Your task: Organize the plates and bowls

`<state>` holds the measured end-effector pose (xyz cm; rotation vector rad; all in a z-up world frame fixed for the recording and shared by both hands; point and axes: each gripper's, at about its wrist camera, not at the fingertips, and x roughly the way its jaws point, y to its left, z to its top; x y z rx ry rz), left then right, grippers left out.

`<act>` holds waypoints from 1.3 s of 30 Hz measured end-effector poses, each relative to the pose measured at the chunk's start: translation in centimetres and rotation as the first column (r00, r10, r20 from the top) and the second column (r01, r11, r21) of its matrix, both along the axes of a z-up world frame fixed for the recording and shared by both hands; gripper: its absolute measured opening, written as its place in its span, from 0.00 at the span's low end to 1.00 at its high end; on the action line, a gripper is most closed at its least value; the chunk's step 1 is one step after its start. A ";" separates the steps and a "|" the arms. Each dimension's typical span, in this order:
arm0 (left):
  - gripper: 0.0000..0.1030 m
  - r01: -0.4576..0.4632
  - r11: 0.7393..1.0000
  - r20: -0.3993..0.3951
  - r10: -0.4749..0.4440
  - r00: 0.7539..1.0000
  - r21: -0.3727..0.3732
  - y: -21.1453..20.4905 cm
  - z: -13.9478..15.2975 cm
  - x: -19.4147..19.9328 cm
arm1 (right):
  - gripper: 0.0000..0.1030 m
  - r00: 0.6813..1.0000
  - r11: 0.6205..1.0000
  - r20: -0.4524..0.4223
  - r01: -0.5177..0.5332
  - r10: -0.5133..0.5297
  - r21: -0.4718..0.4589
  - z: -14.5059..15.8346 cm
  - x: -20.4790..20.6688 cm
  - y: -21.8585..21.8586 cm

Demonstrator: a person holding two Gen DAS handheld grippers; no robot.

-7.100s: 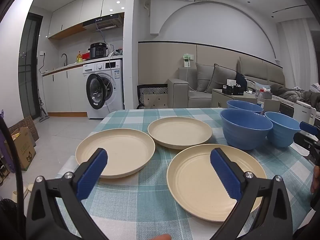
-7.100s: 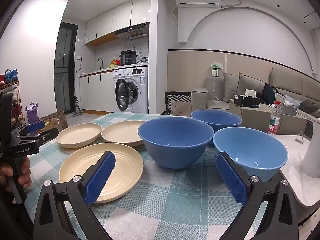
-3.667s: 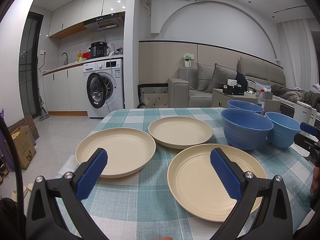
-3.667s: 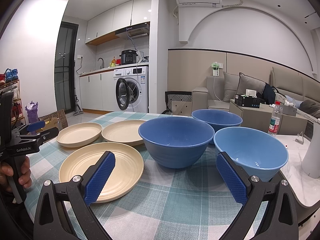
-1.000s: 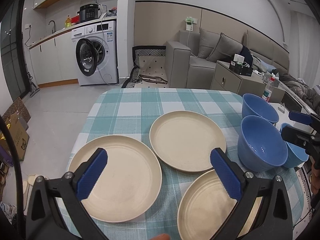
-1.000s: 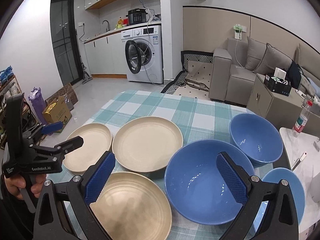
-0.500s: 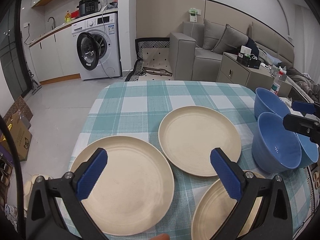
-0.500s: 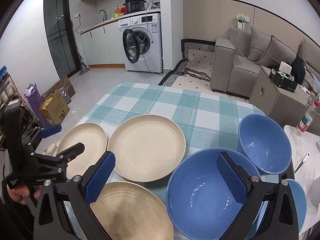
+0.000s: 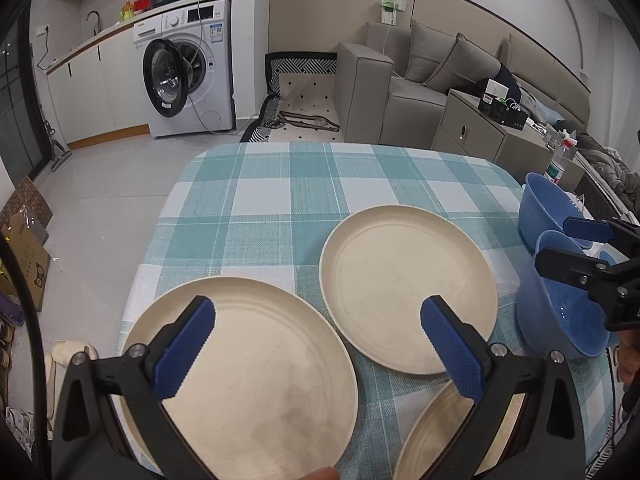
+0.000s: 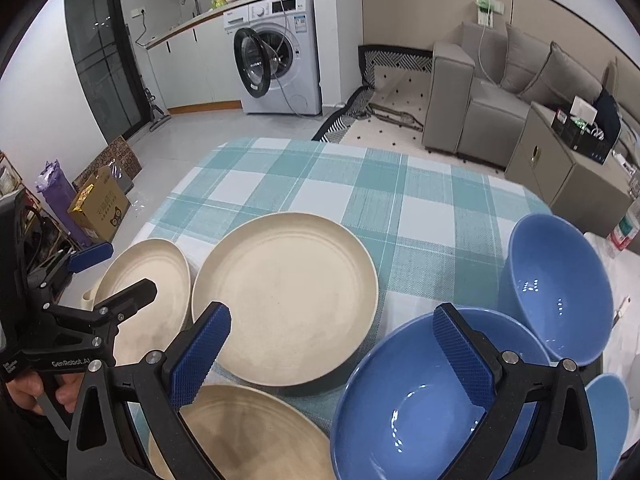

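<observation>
Three cream plates lie on the checked tablecloth: the left plate, the far middle plate and the near plate. Three blue bowls stand at the right: the large one, the far one and a lighter one. My left gripper is open and empty above the left and middle plates. My right gripper is open and empty above the large bowl and near plate.
The table's left edge and far edge drop to the floor. A washing machine, a grey sofa and a side cabinet stand beyond. Cardboard boxes sit on the floor at left.
Both grippers have risen from table level and tilted down, so I look onto the plates and into the bowls from above. Both have drifted slightly forward. Jaws stay open; nothing was touched.
</observation>
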<state>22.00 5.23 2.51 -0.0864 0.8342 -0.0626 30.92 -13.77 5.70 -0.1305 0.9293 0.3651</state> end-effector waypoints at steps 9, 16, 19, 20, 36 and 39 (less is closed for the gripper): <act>1.00 -0.021 1.000 -0.066 0.020 0.998 -0.017 0.4 -1.1 2.5 | 1.00 0.999 0.999 -0.048 -0.012 0.010 -0.040 -1.8 3.3 0.8; 0.99 -0.001 0.999 -0.110 -0.003 0.994 -0.032 0.0 -2.5 4.1 | 0.99 0.994 0.997 -0.111 -0.028 0.020 -0.071 -3.4 5.4 1.2; 0.97 0.018 0.999 -0.130 -0.024 0.991 -0.048 -0.2 -3.1 4.6 | 0.96 0.991 0.996 -0.131 -0.036 0.025 -0.082 -4.0 6.1 1.2; 0.95 0.023 0.999 -0.142 -0.030 0.989 -0.049 -0.3 -3.4 4.8 | 0.94 0.990 0.996 -0.139 -0.038 0.026 -0.083 -4.3 6.4 1.3; 0.72 0.081 0.996 -0.213 -0.088 0.973 -0.043 -1.6 -4.8 6.8 | 0.69 0.959 0.991 -0.280 -0.080 0.046 -0.110 -7.2 8.8 2.1; 0.65 0.097 0.995 -0.215 -0.103 0.971 -0.037 -1.9 -4.8 6.7 | 0.62 0.955 0.987 -0.290 -0.097 0.055 -0.132 -7.6 8.6 2.4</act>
